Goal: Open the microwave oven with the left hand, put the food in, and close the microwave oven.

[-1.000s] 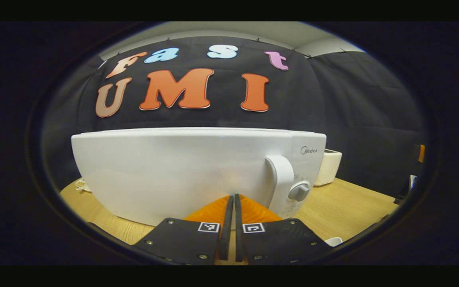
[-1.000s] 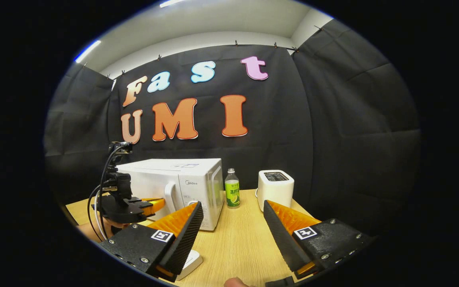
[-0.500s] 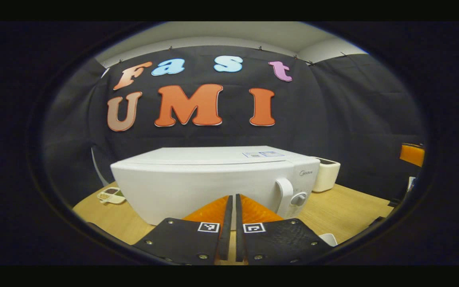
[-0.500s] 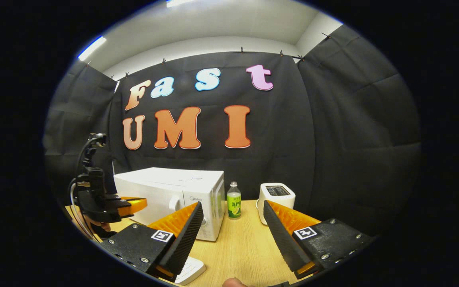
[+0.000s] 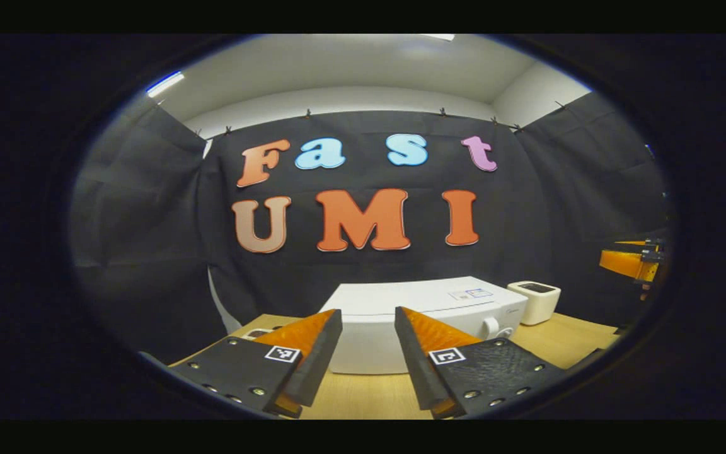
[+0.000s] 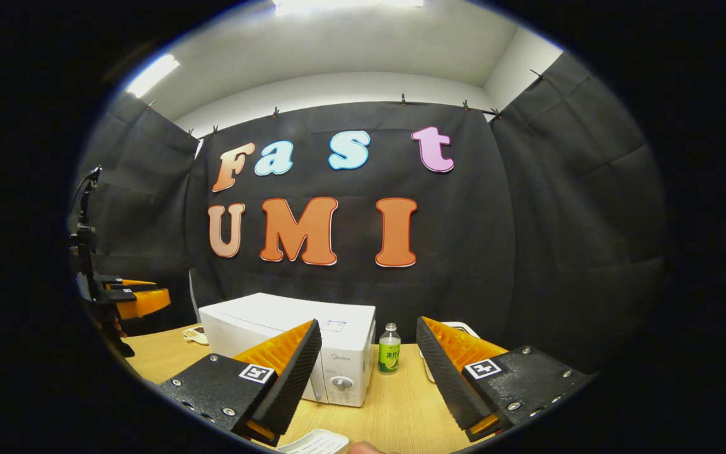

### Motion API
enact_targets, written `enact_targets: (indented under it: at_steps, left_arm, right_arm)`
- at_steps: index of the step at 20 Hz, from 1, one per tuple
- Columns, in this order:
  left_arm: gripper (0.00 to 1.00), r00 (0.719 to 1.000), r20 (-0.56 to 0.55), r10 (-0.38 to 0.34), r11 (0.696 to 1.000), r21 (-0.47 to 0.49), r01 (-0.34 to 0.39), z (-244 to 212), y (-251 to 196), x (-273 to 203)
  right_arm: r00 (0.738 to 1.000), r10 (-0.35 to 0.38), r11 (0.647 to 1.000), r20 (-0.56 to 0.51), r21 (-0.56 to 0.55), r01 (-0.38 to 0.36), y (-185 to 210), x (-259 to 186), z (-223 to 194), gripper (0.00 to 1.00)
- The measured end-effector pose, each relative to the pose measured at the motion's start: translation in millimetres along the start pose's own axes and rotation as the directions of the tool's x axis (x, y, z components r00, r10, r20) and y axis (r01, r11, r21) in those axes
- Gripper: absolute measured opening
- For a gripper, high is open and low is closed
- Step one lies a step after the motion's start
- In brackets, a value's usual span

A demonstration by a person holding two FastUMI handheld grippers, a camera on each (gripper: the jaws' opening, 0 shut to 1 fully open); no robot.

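Now both grippers — left gripper (image 5: 367,321), right gripper (image 6: 368,333) — gape above the microwave oven (image 5: 423,315).

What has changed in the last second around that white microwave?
The left hand-held gripper pulled back from the white box-shaped microwave oven and opened its shut fingers. The right hand-held gripper also backed off, staying open. The microwave's door stayed closed.

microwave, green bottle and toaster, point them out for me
microwave (image 6: 287,318): right gripper view, on its white top panel.
green bottle (image 6: 389,353): right gripper view, on its label, beside the microwave.
toaster (image 5: 534,301): left gripper view, on its white front wall.
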State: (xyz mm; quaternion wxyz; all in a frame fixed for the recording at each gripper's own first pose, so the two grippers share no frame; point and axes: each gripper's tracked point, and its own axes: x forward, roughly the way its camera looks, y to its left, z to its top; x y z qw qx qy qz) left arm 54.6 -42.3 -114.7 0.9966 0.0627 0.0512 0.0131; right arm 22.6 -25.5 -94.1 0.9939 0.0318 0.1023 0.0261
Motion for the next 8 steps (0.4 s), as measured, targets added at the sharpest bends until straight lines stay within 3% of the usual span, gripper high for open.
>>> enact_targets:
  at_steps: [1, 2, 8]
  left_arm:
    - [0.61, 1.0, 0.007, 0.02, 1.0, 0.009, -0.02, 8, 13, -8]
    - [0.7, 0.999, 0.013, 0.033, 0.999, 0.009, -0.033, 17, 23, -15]
    - [0.71, 0.996, 0.035, 0.084, 0.996, -0.032, -0.083, 56, 83, -51]
  right_arm:
    - [1.0, 0.01, 1.0, 0.004, 0.0, -0.01, 6, 2, 6, 0.94]
    - [1.0, 0.018, 1.0, 0.013, 0.003, -0.018, 11, 3, 13, 0.94]
    - [0.999, 0.024, 1.0, 0.041, 0.008, -0.024, 27, 10, 51, 0.94]
